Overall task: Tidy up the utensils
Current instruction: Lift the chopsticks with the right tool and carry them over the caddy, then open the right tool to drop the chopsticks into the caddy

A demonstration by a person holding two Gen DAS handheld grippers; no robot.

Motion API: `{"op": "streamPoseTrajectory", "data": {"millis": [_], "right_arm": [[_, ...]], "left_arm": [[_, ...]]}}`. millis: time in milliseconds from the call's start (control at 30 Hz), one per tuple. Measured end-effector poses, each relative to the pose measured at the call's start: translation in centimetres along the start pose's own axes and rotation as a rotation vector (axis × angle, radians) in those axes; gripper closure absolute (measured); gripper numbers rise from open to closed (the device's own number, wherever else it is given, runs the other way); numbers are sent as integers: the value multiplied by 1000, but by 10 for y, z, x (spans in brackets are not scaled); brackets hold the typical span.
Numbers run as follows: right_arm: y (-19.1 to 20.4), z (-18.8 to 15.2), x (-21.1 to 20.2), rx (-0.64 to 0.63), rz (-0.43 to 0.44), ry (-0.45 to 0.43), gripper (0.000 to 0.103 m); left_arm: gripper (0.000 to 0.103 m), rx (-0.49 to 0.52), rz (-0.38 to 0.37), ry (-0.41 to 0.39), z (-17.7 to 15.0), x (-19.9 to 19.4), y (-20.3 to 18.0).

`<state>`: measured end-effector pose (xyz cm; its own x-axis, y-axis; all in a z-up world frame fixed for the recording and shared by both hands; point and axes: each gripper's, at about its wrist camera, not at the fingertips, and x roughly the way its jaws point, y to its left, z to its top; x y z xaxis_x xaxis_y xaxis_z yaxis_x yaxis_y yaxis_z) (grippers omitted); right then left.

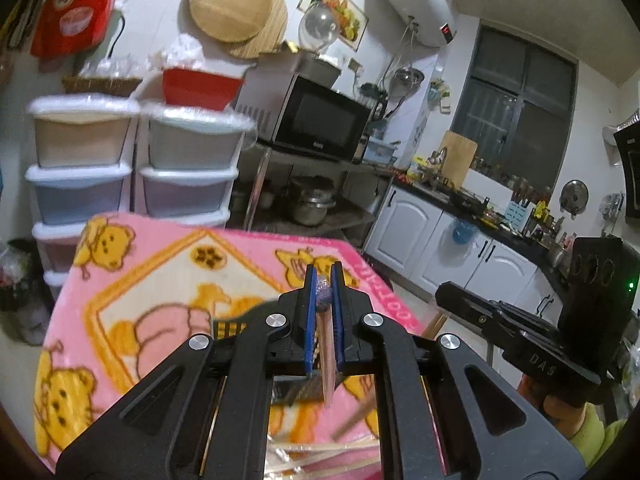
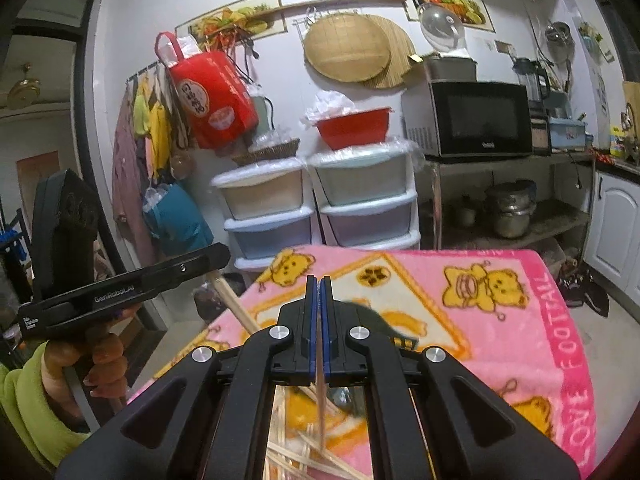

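The left gripper (image 1: pixel 324 280) has its jaws pinching a clear-wrapped wooden chopstick (image 1: pixel 325 354); the right gripper (image 2: pixel 319 286) likewise pinches a thin wrapped stick (image 2: pixel 320 392). Both are held above the pink bear-print blanket (image 2: pixel 500 320) on the table, where loose wooden chopsticks (image 2: pixel 304 456) lie.

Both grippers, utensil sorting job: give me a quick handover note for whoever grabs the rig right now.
Left gripper: shut on a wrapped chopstick pair, lifted above the pink blanket.
Right gripper: shut on a thin wooden stick, also held clear of the blanket.
Loose chopsticks lie scattered in a pile on the blanket just below both grippers.
Done: one item picked up in each gripper. No sorted group or holder is visible in either view.
Left: set both held pieces down where they belong, then gather the rest of the pile.
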<state>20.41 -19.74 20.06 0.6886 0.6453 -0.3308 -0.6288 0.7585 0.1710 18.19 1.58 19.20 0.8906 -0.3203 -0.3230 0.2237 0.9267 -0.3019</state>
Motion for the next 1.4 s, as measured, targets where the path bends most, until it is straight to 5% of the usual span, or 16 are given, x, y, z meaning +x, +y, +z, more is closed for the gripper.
{"op": "streamPoseTrajectory", "data": {"millis": [533,1000,1400], "right_arm": [[-9,60,18,-2,-2,-91,101],[-34,46,66,60,-43,-2,101],[-40,26,74,92,-126,24,101]], "left_arm": [[99,53,87,-87,64,4,3],[99,97,228,15,25,52,43],[99,108,198,89,-8,79,51]]}}
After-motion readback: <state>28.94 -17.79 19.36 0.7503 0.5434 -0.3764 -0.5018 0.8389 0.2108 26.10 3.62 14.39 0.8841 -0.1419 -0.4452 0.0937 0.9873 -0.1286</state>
